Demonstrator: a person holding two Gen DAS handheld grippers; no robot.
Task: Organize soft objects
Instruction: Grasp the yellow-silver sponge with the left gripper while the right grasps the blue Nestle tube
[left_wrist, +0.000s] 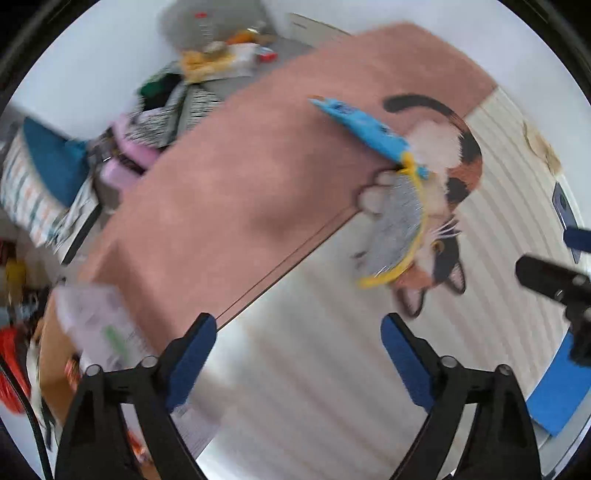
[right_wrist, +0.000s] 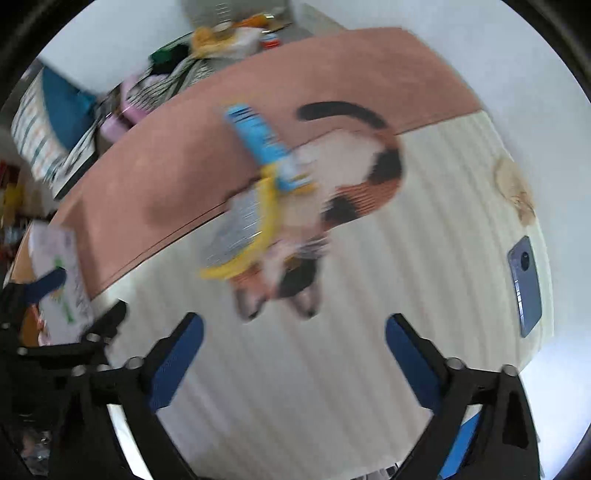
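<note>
Both wrist cams look steeply down past own blue-padded fingers onto the cream ribbed mat (left_wrist: 332, 369) with pink blanket (left_wrist: 240, 166) beyond. Left view sits further left, right view further right. Shared: cat-print towel (right_wrist: 369, 177), yellow-rimmed brush (left_wrist: 395, 225), blanket, far clutter. Both motion-blurred.

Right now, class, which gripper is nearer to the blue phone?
Right. The blue phone lies just past the right gripper; the left gripper hangs farther off, by the edge of the pink blanket.
</note>
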